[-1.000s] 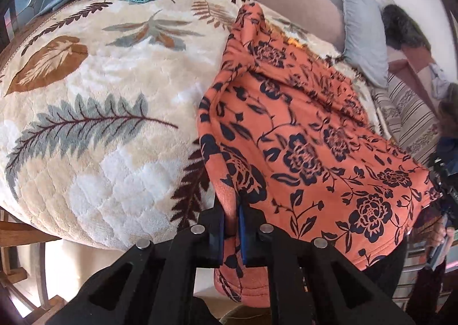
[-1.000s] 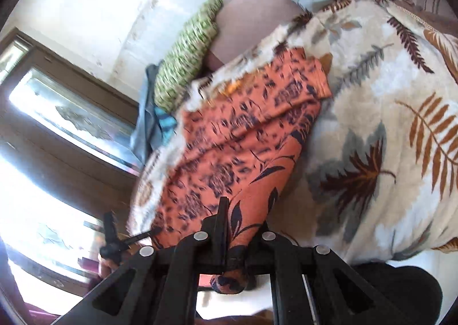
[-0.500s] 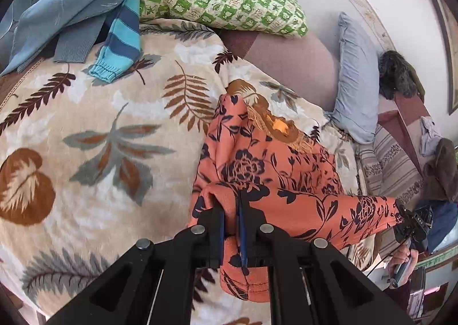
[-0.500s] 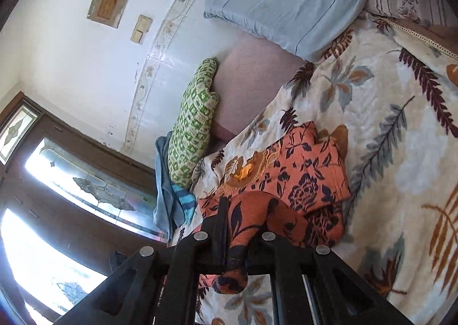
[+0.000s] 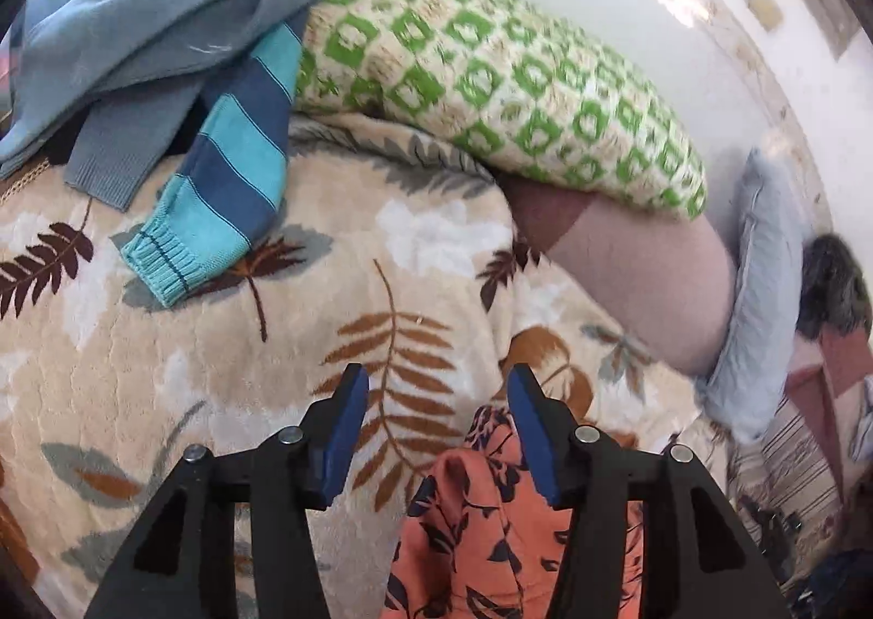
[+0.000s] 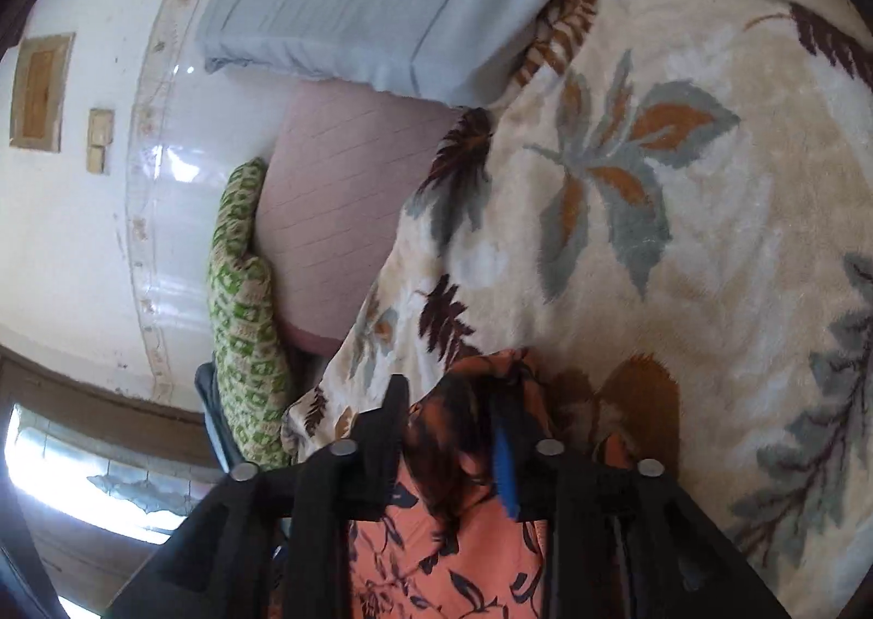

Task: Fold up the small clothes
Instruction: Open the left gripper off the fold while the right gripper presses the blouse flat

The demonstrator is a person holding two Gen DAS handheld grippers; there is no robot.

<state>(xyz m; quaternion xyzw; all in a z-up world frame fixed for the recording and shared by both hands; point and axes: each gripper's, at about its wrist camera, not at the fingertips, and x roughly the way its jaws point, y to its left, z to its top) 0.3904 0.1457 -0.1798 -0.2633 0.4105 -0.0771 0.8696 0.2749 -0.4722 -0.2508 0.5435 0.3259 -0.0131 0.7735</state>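
Both tools just spread apart, left tool [image 5: 436, 390], right tool [image 6: 450, 395], orange floral garment [image 5: 491, 537] loose between pads

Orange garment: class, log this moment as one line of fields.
garment: on blanket, folded | left gripper: just opened, released | right gripper: just opened, cloth between, ungripped
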